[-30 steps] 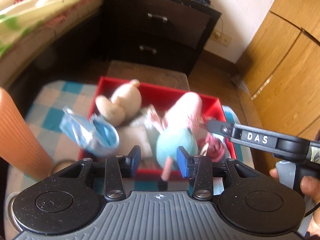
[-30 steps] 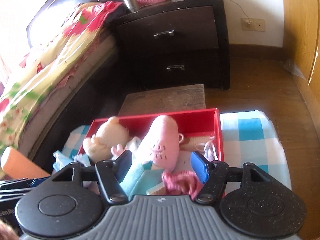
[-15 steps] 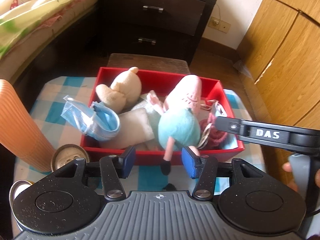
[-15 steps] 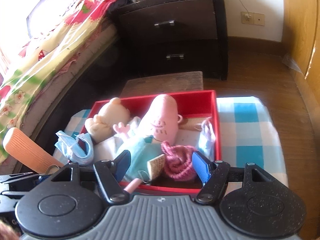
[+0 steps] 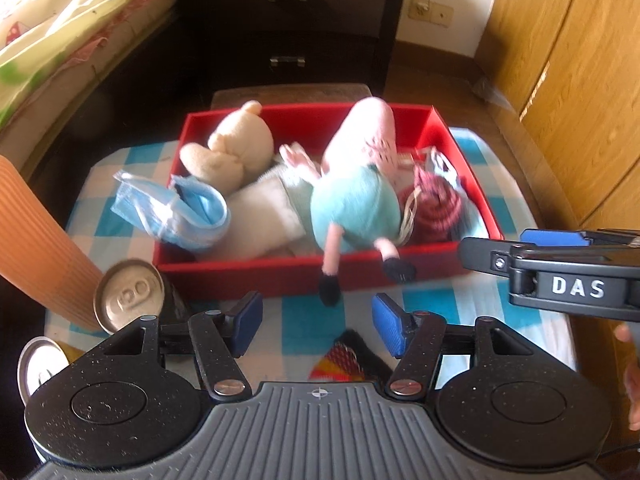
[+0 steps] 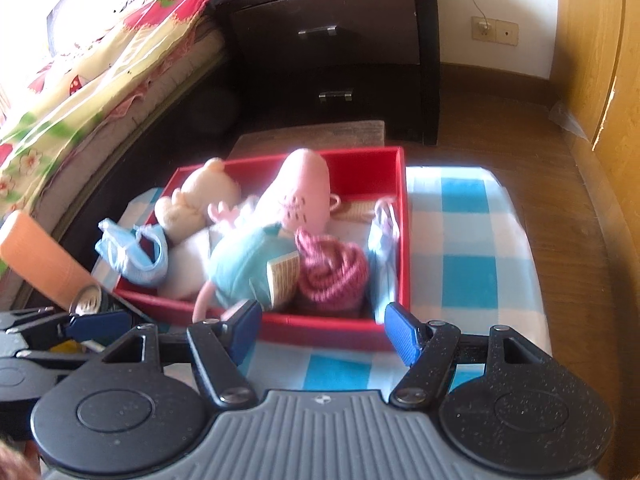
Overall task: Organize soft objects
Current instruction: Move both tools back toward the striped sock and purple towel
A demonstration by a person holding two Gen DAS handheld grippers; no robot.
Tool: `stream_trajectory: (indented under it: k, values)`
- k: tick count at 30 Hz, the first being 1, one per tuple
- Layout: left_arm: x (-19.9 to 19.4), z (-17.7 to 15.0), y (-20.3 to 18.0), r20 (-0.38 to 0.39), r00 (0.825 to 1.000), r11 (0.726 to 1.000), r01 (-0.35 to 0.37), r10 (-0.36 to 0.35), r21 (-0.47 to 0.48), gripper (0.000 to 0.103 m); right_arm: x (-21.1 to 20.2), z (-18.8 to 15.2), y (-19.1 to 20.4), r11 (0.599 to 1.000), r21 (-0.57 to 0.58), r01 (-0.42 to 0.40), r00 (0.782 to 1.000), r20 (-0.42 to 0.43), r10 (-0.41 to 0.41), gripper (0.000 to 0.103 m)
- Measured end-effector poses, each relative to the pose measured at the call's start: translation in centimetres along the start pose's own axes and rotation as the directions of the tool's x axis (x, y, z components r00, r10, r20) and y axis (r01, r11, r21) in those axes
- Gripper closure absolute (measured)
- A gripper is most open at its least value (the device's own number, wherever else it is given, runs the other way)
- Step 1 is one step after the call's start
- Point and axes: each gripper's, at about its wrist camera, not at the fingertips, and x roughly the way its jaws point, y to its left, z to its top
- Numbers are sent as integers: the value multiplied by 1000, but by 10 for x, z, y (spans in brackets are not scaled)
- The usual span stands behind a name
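You see a matt red box (image 5: 280, 270) holding a fuzzy cream plush bear (image 5: 232, 148), a smooth-cloth pink pig doll (image 5: 356, 196) and a knitted pink yarn bundle (image 6: 332, 270). Beside it stand shiny metal cans (image 5: 130, 294) on woven checked cloth (image 6: 472, 240).

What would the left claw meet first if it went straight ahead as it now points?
Probably the pig plush's black feet hanging over the red box's near wall, which sit in line between the open left claw fingers. Depth is unclear; a dark striped item lies lower, nearer the claw.
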Motion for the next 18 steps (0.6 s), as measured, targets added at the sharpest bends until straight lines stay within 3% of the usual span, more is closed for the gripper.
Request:
stream_trajectory:
  k: [18]
  values:
    - [4, -35, -22, -62, 998, 996, 14, -9, 83, 33, -22, -69, -3, 1000, -14, -7, 997, -75, 6, 56]
